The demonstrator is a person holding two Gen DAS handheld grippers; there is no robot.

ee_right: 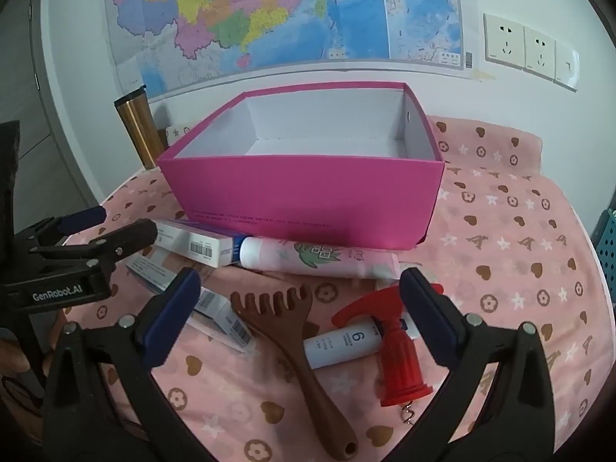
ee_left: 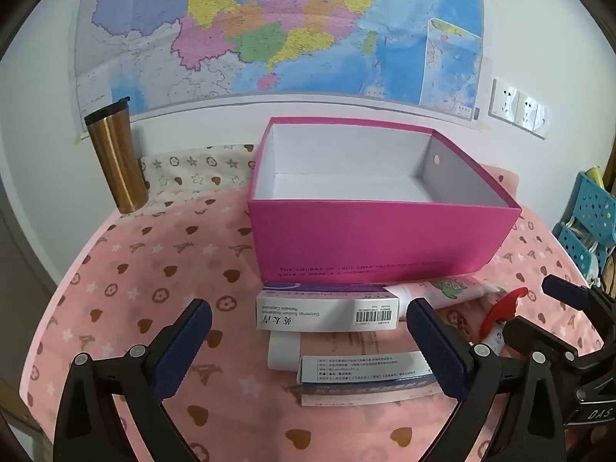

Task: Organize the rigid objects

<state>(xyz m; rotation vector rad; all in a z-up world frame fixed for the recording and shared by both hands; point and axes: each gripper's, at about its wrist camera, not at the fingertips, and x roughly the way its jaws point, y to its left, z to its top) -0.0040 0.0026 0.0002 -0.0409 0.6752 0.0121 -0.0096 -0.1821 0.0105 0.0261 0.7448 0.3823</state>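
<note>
While both claws hang spread and empty | left claw (ee_left: pixel 308 331) frames medicine carton (ee_left: pixel 327 313) touching pink box (ee_left: pixel 377 246) front | right claw (ee_right: pixel 300 304) over red corkscrew (ee_right: pixel 396 346), wooden scratcher (ee_right: pixel 296 331) | risk: crowded items snagging, corkscrew rolling off white tube (ee_right: pixel 342 344).

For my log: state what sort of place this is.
Probably a room at home: a wall map above wall sockets, a pink patterned cloth, and a pink box with toiletries and medicine cartons in front.

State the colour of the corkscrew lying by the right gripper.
Red corkscrew, seen best in the right wrist view.
</note>
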